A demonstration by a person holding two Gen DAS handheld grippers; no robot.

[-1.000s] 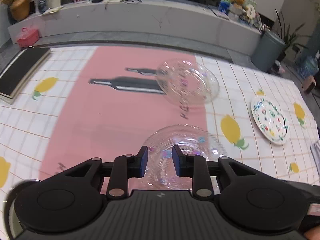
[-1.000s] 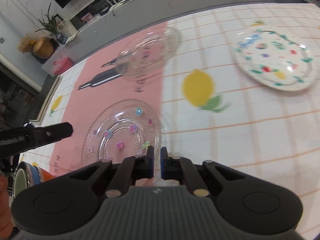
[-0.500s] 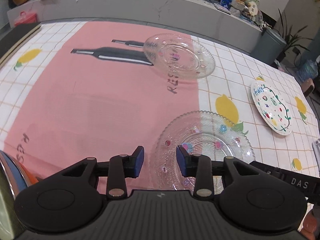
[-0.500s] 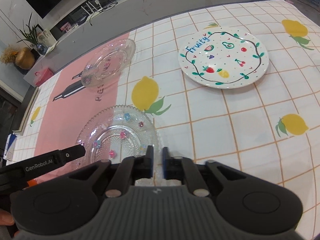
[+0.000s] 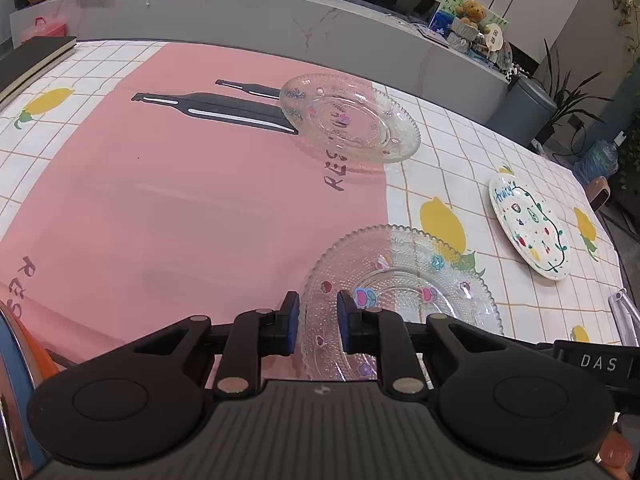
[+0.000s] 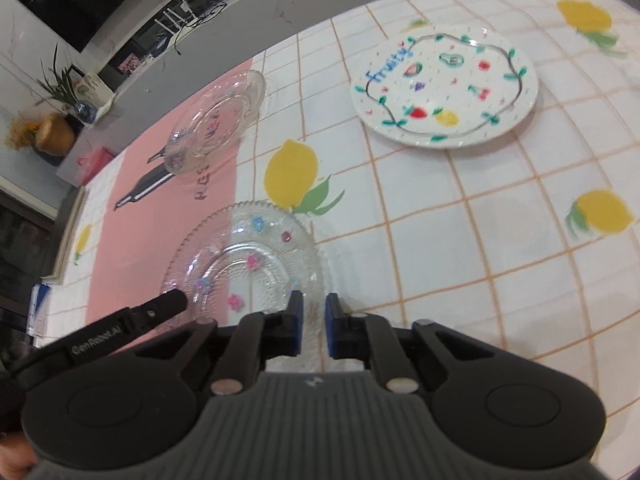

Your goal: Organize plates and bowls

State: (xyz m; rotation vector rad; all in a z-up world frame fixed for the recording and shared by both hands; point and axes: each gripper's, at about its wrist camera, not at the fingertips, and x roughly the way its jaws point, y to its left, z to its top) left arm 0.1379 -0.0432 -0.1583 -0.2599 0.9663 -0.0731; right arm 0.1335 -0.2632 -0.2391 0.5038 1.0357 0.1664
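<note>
Across the bench (image 6: 480, 240), a lemon-check cloth with a pink panel carries three plates well apart. A white fruit-painted plate (image 6: 444, 84) lies far to the right, a clear glass plate (image 5: 348, 124) sits at the far edge of the pink panel, and a beaded glass plate with flower decals (image 5: 400, 280) lies flat nearest the person, just under both tools.

The left claw (image 5: 318, 322) has just been closing and now stands with a modest gap. The decal plate's left rim shows through that gap, but neither pad can be seen pressing on it. The right claw (image 6: 314, 326) has just drawn in to a narrow slit above the plate's near rim, and nothing is visibly clamped there either.

The likeliest trouble is a poor pinch. The plate is thin, slick and flat on the cloth, so pads side by side may skate over the beaded rim, push the plate along or drag the cloth into folds. With two claws so near one rim, they could also knock each other or tip the plate unevenly, and glass dropped on the bench may chip.

Only the left view shows an orange and blue curved edge (image 5: 16, 344) at its lower left, perhaps a bowl. Only the right view shows the painted plate's lettering squarely and the left claw's finger resting over the decal plate's left side.
</note>
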